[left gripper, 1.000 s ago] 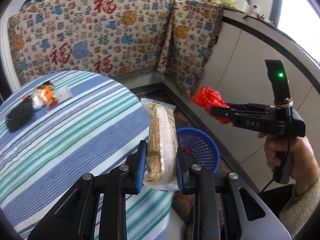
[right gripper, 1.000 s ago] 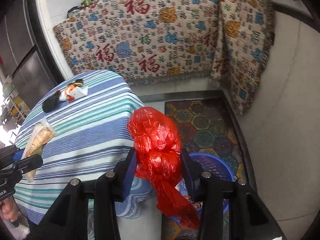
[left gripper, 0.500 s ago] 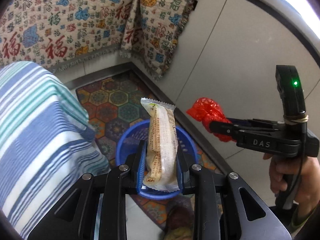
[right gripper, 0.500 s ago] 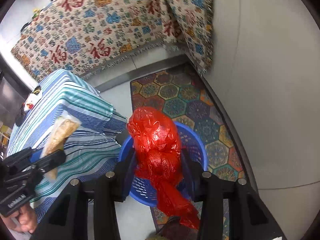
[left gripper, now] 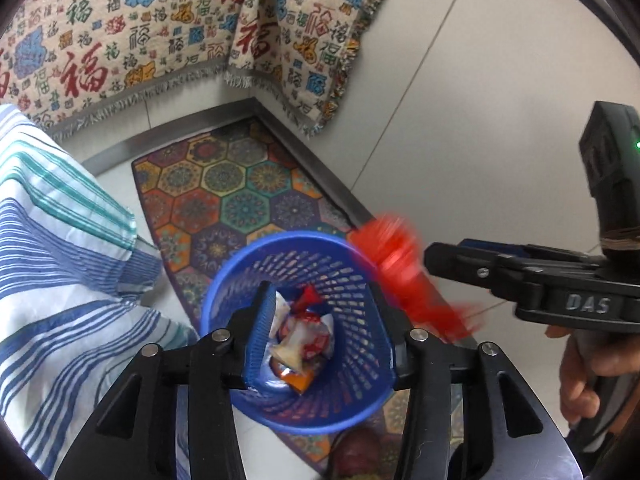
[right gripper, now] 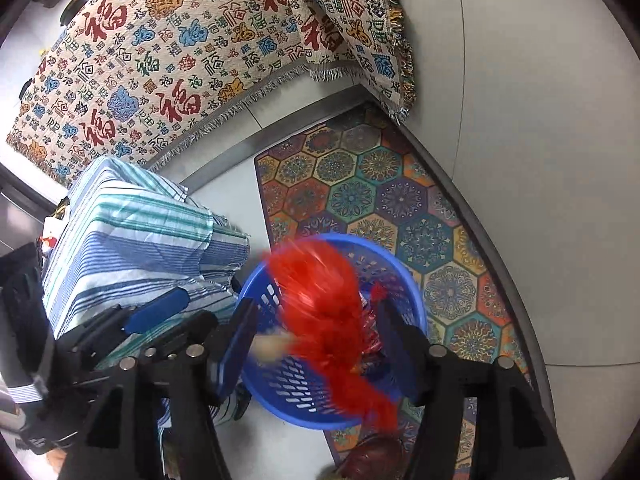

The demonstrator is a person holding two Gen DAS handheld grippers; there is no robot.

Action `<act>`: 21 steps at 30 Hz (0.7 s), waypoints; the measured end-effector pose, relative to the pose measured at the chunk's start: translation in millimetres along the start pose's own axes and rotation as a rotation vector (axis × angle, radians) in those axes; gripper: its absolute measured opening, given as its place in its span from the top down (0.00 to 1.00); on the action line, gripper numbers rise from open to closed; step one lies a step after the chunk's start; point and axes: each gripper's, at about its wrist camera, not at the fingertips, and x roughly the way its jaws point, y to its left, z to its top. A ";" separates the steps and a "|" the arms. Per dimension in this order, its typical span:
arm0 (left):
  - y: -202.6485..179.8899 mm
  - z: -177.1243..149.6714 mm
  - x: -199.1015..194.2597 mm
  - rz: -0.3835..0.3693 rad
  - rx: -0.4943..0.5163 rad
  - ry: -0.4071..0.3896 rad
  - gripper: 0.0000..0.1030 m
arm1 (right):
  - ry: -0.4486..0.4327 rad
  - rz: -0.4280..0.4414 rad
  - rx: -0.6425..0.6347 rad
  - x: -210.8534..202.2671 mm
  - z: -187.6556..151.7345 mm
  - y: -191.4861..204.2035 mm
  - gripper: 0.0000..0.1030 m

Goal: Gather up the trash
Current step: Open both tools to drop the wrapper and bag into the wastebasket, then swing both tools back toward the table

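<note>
Hexagon-patterned rug [left gripper: 224,196] under blue basket [left gripper: 360,408], beside striped tablecloth [left gripper: 60,280].

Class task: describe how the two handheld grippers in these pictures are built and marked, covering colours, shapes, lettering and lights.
Both are black, with two angular arms ending in blue-padded fingers and silver bolt heads at the joints. The left gripper shows a ribbed blue pad. The right gripper, seen side-on, bears white "DAS" lettering, an upright black block with a green light, and a pistol handle held in a hand.

Bright even light, fisheye-curved edges, red bag [right gripper: 320,304] motion-blurred
</note>
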 end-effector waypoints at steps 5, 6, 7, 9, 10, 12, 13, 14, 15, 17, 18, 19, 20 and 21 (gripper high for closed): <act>6.9 -1.2 -17.7 0.002 -0.009 -0.043 0.53 | -0.040 -0.018 -0.040 -9.2 4.7 10.2 0.39; 8.1 -2.3 -28.6 0.000 -0.009 -0.059 0.50 | -0.060 -0.028 -0.059 -14.2 5.2 15.7 0.39; 9.6 -3.7 -37.4 -0.002 -0.010 -0.074 0.48 | -0.081 -0.034 -0.079 -19.5 5.7 22.0 0.39; 14.1 -9.0 -63.5 -0.001 -0.014 -0.100 0.42 | -0.127 -0.051 -0.122 -31.0 6.2 38.2 0.39; 17.0 -11.7 -76.4 -0.002 -0.018 -0.113 0.37 | -0.153 -0.062 -0.148 -37.1 5.9 48.7 0.39; 25.7 -21.7 -106.2 -0.004 -0.013 -0.136 0.31 | -0.209 -0.072 -0.221 -49.8 2.9 76.8 0.39; 31.3 -26.9 -119.9 0.005 -0.008 -0.142 0.29 | -0.236 -0.075 -0.258 -54.9 0.7 92.0 0.38; 37.2 -33.4 -134.1 0.015 -0.002 -0.144 0.27 | -0.260 -0.074 -0.298 -59.1 -3.1 109.5 0.35; 45.5 -41.0 -147.1 0.026 -0.001 -0.144 0.23 | -0.280 -0.065 -0.338 -62.6 -7.0 128.7 0.33; 66.3 -56.9 -169.4 0.058 -0.005 -0.133 0.19 | -0.294 -0.030 -0.422 -63.1 -18.1 171.5 0.33; 77.9 -64.5 -177.5 0.080 -0.004 -0.120 0.18 | -0.287 -0.008 -0.461 -60.4 -24.2 192.8 0.33; 87.7 -69.6 -184.6 0.107 -0.002 -0.109 0.18 | -0.271 0.017 -0.495 -56.7 -31.1 212.5 0.33; 102.1 -76.8 -190.9 0.150 0.004 -0.097 0.18 | -0.244 0.047 -0.528 -50.1 -39.1 235.2 0.33; 116.1 -82.6 -197.0 0.193 0.006 -0.084 0.18 | -0.214 0.073 -0.556 -43.8 -46.5 255.6 0.33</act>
